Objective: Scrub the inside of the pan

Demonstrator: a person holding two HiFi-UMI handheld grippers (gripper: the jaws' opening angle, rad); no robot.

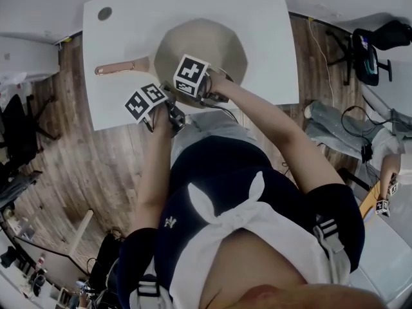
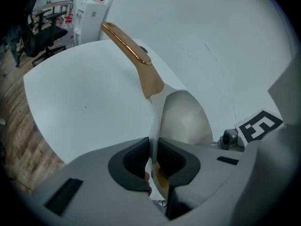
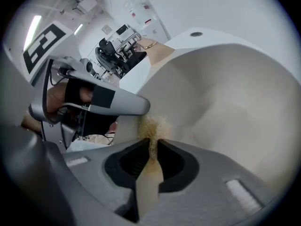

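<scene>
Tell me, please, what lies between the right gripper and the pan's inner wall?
A tan scouring pad, pinched by the right gripper, points at the pan; the right gripper view shows it.

Beige pan [image 1: 205,49], copper-toned handle [image 1: 121,67] pointing left, on white table [image 1: 264,24], yellowish sponge [image 3: 151,125] at its inner wall

The pan [image 3: 225,102] shows a matt, pale beige interior, smooth with a faint grain; its handle [image 2: 129,44] has a glossy copper-toned finish. The scrub pad [image 3: 153,125] looks coarse, fibrous and frayed, and the right gripper [image 3: 153,152] has a matt grey plastic-looking shell with dark ribbed pads [image 3: 134,163]. The table [image 1: 112,98] top is smooth matt white; the floor [image 1: 84,166] is wood-grain planking.
</scene>
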